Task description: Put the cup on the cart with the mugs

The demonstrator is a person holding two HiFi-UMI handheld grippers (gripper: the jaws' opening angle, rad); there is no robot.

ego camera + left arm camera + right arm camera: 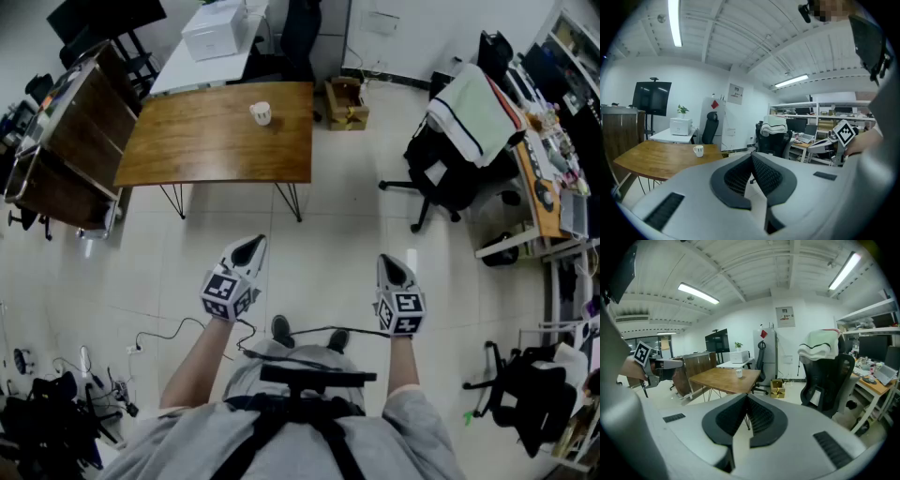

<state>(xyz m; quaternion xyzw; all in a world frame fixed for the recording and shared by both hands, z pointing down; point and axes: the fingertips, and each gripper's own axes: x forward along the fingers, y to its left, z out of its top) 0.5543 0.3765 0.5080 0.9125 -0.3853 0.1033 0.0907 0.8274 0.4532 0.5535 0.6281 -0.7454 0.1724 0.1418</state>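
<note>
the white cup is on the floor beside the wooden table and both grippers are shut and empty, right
Not quite. The white cup stands on the wooden table, toward its far side, not on the floor; the head view shows this. The rest holds: the left gripper and the right gripper are both shut with nothing between their jaws.

Head view: from high up, facing steeply down onto the floor, wooden table (220,131) far ahead. Left gripper view: from low, roughly level, looking along its own jaws, table at far left. Right gripper view: likewise low and forward, table far and central. Shared by all three: table, white cup (261,113), black office chair (441,173)
</note>
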